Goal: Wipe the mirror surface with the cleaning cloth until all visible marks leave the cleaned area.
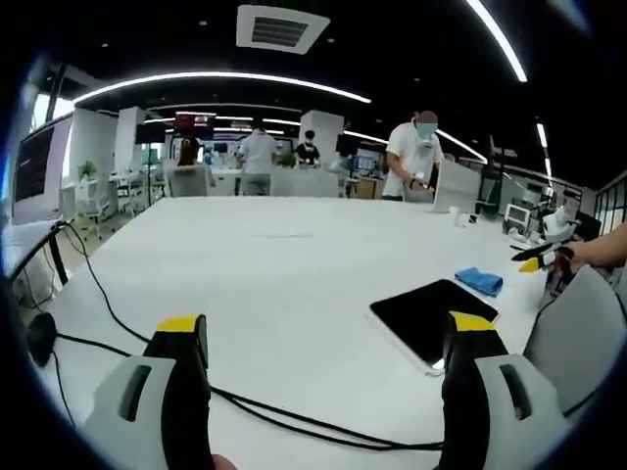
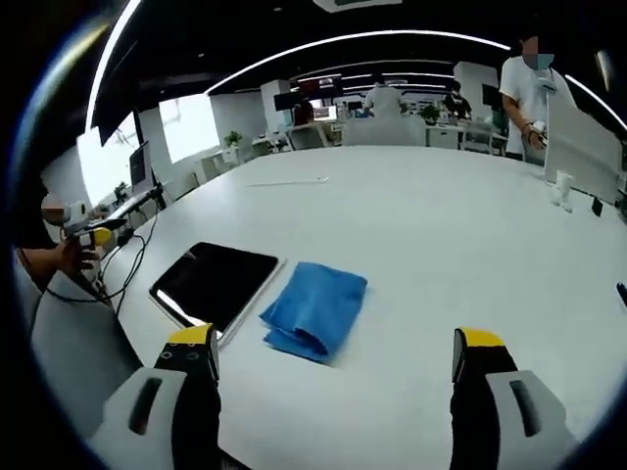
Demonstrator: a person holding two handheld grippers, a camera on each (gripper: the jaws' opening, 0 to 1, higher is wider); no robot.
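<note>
**Cloth lies nearer the right hand, neither gripper holding anything**

Starting on the left: the left hand-held gripper [image 1: 328, 338] hangs over the white surface [image 1: 284, 264] with its jaws spread wide and nothing between them. From there the mirror [image 1: 434, 315], a dark flat slab, sits ahead and to its right, just beyond the right jaw's tip, and the blue cleaning cloth [image 1: 479, 281] lies further off past the mirror. A black cable [image 1: 294, 419] trails across the surface in front of the jaws.

Moving across to the right hand-held gripper [image 2: 336, 348]: its jaws are also wide apart and empty. The cleaning cloth [image 2: 314, 308] lies crumpled straight ahead, a little left of centre between the jaws and near them. The mirror [image 2: 216, 285] lies just beside the cloth on its left, its long axis running away from the gripper and slanting rightward.

My guess is the right hand takes the cloth, since it is much the nearer, then carries it leftward onto the mirror.
</note>
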